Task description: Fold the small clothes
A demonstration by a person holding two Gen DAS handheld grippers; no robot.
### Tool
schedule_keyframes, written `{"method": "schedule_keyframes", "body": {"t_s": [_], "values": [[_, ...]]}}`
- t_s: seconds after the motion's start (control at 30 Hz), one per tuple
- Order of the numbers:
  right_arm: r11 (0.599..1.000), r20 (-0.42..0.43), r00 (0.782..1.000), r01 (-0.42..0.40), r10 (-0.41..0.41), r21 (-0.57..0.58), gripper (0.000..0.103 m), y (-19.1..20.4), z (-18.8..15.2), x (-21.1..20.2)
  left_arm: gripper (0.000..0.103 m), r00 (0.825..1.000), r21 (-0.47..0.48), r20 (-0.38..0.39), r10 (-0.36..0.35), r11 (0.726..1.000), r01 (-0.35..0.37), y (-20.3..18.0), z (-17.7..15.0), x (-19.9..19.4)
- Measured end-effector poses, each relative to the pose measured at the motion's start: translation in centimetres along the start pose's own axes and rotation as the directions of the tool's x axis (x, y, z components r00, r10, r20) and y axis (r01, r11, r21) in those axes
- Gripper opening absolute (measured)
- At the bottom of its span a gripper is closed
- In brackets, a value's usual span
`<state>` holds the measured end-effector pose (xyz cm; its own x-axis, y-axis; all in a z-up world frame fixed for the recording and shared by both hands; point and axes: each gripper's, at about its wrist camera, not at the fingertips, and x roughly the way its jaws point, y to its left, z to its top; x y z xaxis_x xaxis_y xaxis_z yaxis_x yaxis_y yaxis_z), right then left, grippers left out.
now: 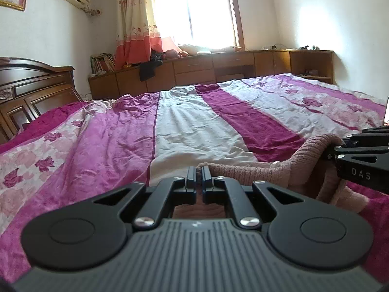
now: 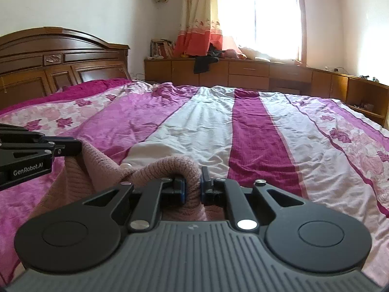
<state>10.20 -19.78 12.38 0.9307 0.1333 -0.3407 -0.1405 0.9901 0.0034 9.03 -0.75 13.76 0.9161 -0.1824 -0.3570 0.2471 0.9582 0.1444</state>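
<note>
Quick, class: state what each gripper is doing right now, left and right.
Left gripper: shut on the edge of the pink knit garment.
Right gripper: shut on a bunched fold of the same garment.

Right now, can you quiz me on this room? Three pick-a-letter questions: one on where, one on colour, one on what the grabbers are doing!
1. Where does the sweater lie?
A on the bed
B on the cabinet
C on the floor

2. What colour is the sweater?
A green
B pink
C black

3. What are the left gripper and right gripper doing?
A both wide open
B both pinching the sweater
C holding books

Answers:
1 A, it rests on the striped cover.
2 B, its knit is dusty pink.
3 B, cloth sits between each pair of fingers.
</note>
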Motion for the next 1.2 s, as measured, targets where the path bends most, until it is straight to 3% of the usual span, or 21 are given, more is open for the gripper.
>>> {"method": "schedule_keyframes", "body": {"t_s": [0.33, 0.63, 0.7, 0.77, 0.93, 1.0, 1.13, 1.2], "values": [[0.999, -0.119, 0.992, 0.029, -0.027, 0.013, 0.012, -2.0, -1.9, 10.6, 0.006, 0.993, 0.007, -0.115, -0.005, 1.0, 0.006, 0.7, -1.8, 9.6], [0.998, -0.269, 0.963, 0.043, -0.027, 0.053, 0.014, -2.9, -6.1, 17.8, 0.008, 0.963, 0.03, -0.269, 0.004, 1.0, 0.005, 0.7, -6.0, 16.0], [0.997, -0.265, 0.964, 0.041, -0.022, 0.064, 0.019, -3.1, -6.7, 18.3, 0.009, 0.958, 0.026, -0.285, 0.001, 1.0, 0.006, 0.7, -6.7, 16.4], [0.996, -0.267, 0.964, 0.041, -0.02, 0.075, 0.035, -3.1, -7.1, 18.4, 0.009, 0.959, 0.025, -0.283, 0.001, 1.0, 0.006, 0.8, -7.0, 16.4], [0.988, -0.265, 0.964, 0.038, 0.002, 0.147, 0.058, -4.3, -6.9, 17.4, 0.011, 0.955, 0.001, -0.296, -0.003, 1.0, 0.004, 1.1, -6.4, 15.6], [0.986, -0.261, 0.965, 0.028, 0.016, 0.166, 0.061, -4.7, -6.8, 16.5, 0.014, 0.954, -0.001, -0.299, -0.002, 1.0, 0.002, 1.3, -6.0, 14.9], [0.985, -0.243, 0.97, 0.018, 0.024, 0.17, 0.066, -5.2, -6.4, 14.1, 0.03, 0.958, 0.003, -0.285, 0.017, 1.0, -0.017, 1.7, -5.3, 12.8], [0.984, -0.234, 0.972, 0.015, 0.027, 0.176, 0.067, -5.4, -6.1, 12.8, 0.03, 0.96, 0.019, -0.277, 0.032, 0.999, -0.028, 1.8, -5.0, 11.7]]}}
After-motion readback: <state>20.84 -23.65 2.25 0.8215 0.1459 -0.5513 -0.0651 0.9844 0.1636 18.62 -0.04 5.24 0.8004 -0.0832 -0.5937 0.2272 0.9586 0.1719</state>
